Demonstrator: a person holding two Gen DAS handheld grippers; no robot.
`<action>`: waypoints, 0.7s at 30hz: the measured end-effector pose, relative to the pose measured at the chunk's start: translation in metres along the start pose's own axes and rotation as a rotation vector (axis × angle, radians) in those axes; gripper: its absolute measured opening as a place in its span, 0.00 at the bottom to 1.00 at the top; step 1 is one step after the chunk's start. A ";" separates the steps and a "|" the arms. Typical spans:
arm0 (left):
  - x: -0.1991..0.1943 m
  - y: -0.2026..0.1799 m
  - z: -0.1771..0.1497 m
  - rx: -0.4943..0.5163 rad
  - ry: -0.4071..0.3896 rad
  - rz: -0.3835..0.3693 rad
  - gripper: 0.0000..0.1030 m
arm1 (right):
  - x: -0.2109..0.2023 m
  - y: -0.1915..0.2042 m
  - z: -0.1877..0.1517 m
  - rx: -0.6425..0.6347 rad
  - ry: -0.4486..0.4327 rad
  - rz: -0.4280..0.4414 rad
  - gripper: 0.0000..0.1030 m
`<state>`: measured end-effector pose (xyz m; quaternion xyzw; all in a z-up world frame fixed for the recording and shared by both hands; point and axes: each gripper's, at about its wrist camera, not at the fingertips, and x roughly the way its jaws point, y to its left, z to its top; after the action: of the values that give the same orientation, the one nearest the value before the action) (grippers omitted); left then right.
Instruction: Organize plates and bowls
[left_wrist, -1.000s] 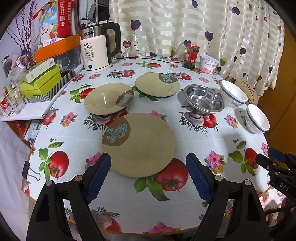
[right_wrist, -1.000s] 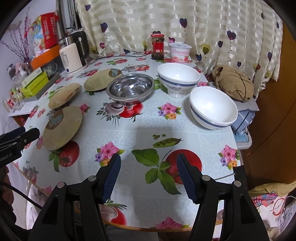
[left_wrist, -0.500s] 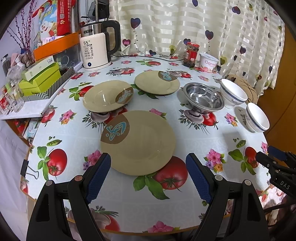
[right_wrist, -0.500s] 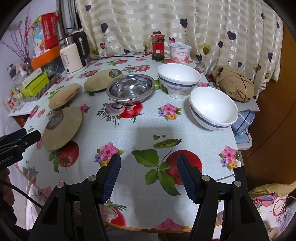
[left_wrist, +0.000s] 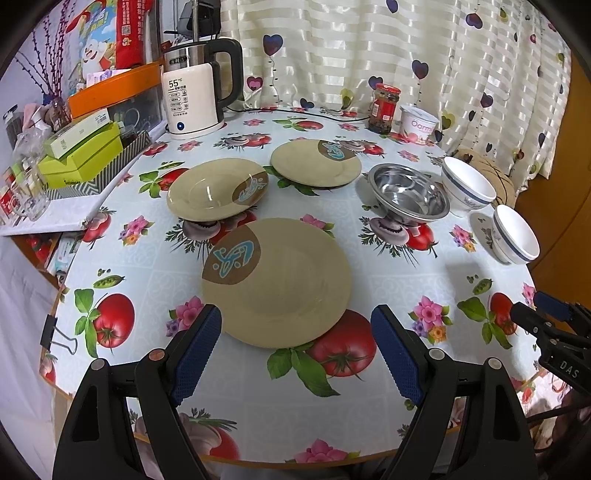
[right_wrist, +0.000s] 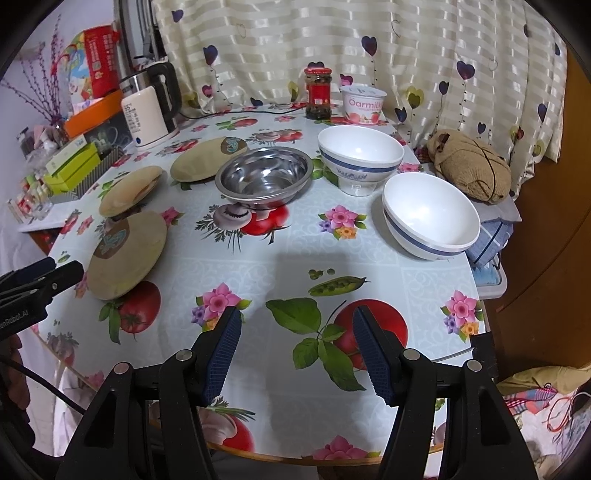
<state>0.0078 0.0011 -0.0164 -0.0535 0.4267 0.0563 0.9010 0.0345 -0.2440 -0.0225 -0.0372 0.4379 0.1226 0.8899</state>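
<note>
Almost nothing has changed over the last second. My left gripper (left_wrist: 295, 343) has crept slightly forward and down toward the big tan plate (left_wrist: 277, 282); the plate sits a touch lower between the fingers than before. Jaws wide, holding nothing, near rim of the plate just ahead of the blue pads (left_wrist: 197, 347). My right gripper (right_wrist: 295, 350) has barely moved; also wide and empty, hovering over bare tablecloth (right_wrist: 295, 258) near the table edge.

Dishes unmoved, all apart, nothing stacked:
- big tan plate closest to me on the left
- second tan plate (left_wrist: 218, 188) behind it, raised on something I can't make out
- third tan plate (left_wrist: 316, 162) further back
- steel bowl (right_wrist: 264, 175) in the middle
- far white bowl (right_wrist: 360, 155) and near white bowl (right_wrist: 430, 214) on the right, blue bands, close to each other

My read: task hasn't started, this is the approach. Left looks headed for the big plate's near rim. A flat plate gives little to grab; I'd need a finger under the rim.
</note>
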 end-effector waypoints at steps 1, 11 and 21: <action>0.000 0.000 0.000 -0.001 -0.002 -0.001 0.81 | -0.001 -0.001 0.000 0.001 0.000 0.001 0.62; -0.001 0.003 0.000 -0.008 -0.003 -0.003 0.81 | 0.000 0.001 0.001 0.000 -0.001 0.000 0.62; 0.001 0.008 0.004 -0.015 0.006 -0.011 0.77 | 0.001 0.003 0.003 -0.001 -0.002 -0.001 0.62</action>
<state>0.0105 0.0093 -0.0149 -0.0629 0.4285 0.0543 0.8997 0.0363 -0.2407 -0.0213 -0.0378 0.4369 0.1224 0.8903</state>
